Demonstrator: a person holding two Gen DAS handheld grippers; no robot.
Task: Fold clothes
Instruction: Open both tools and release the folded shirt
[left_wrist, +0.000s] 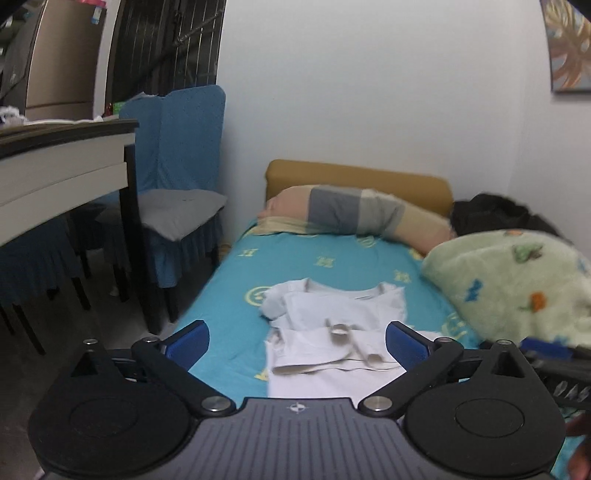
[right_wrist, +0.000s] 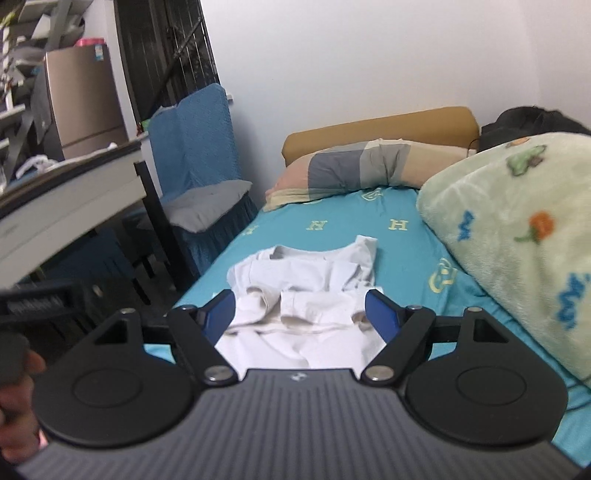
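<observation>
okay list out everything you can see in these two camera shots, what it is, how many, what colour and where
white garment: one, white, partly folded, mid-bed
bed sheet: one, turquoise with yellow print, covers bed
pillow: one, beige and grey, at headboard
headboard: one, tan, against wall
fleece blanket: one, pale green with prints, bed's right side
dark bundle: one, black, behind blanket, unclear
chair: one, blue cover, grey cushion, left of bed
table: one, white, dark legs, far left
left gripper: open, empty
right gripper: open, empty

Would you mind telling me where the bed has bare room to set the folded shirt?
Bare sheet lies between the white shirt, pillow and green blanket. The blanket's side is crowded.
</observation>
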